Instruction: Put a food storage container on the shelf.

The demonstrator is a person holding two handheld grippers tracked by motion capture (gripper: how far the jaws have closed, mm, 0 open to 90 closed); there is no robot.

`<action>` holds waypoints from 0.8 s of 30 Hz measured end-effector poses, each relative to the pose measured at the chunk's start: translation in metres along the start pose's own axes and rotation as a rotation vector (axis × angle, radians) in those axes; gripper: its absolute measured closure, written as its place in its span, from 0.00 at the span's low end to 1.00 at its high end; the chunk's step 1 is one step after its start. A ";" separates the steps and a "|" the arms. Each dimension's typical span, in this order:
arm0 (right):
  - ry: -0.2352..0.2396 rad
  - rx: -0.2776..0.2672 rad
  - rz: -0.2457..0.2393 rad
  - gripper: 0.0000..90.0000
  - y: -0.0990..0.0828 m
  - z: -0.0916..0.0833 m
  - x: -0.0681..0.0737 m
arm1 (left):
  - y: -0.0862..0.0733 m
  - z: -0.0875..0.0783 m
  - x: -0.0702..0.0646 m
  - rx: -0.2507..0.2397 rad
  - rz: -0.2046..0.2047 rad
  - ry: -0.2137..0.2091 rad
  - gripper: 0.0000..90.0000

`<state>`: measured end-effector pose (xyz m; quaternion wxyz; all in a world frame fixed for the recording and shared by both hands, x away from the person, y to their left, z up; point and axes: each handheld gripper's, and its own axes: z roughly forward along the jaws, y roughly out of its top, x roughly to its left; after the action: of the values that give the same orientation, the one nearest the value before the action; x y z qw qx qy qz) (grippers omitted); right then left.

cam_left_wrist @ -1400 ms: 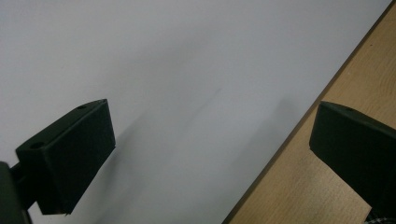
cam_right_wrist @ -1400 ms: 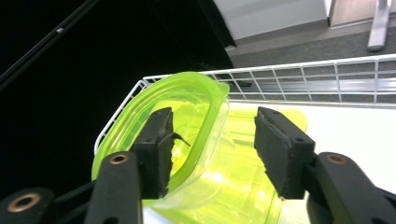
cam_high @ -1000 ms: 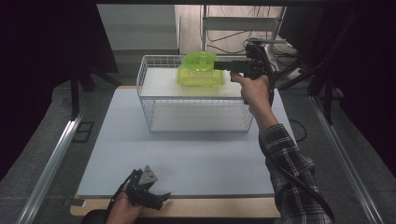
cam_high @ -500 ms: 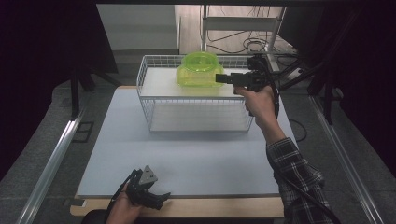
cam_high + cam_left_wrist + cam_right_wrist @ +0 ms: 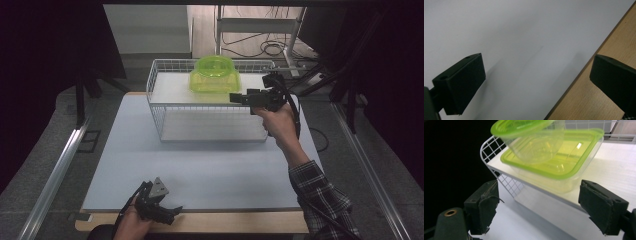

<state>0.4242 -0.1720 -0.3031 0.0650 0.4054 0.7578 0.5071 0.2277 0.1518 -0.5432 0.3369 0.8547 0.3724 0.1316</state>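
Two grippers, both wide open and empty: left gripper rests well short of the wire rack; right gripper, jaws just widened, faces the rack's top shelf. On that shelf, the square container carries a tilted round container; both look light, slick, flexible, so I'd pinch the rim.

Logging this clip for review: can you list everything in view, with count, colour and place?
round container: 1, clear with green lid, stacked on the square one
square container: 1, clear with green lid, on the rack's top shelf
wire rack: 1, white, far middle of the table
table: 1, pale grey top with wooden near edge
right gripper: 1, black, open, beside the rack's right end, aimed at the containers
left gripper: 1, black, open, at the near table edge
sleeve: 1, plaid, right forearm
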 end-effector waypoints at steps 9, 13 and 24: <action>0.005 0.025 -0.029 0.14 -0.019 -0.002 0.005 | 0.000 0.000 0.000 -0.002 0.000 0.003 0.00; 0.010 0.039 -0.033 0.13 -0.028 -0.003 0.006 | 0.000 0.000 0.000 0.000 0.001 0.002 0.00; -0.007 0.101 -0.094 0.08 -0.063 -0.004 0.007 | 0.000 0.001 0.000 0.002 0.005 0.004 0.00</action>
<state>0.3828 -0.1800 -0.3512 0.0706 0.3739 0.8004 0.4632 0.2281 0.1516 -0.5436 0.3350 0.8555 0.3713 0.1339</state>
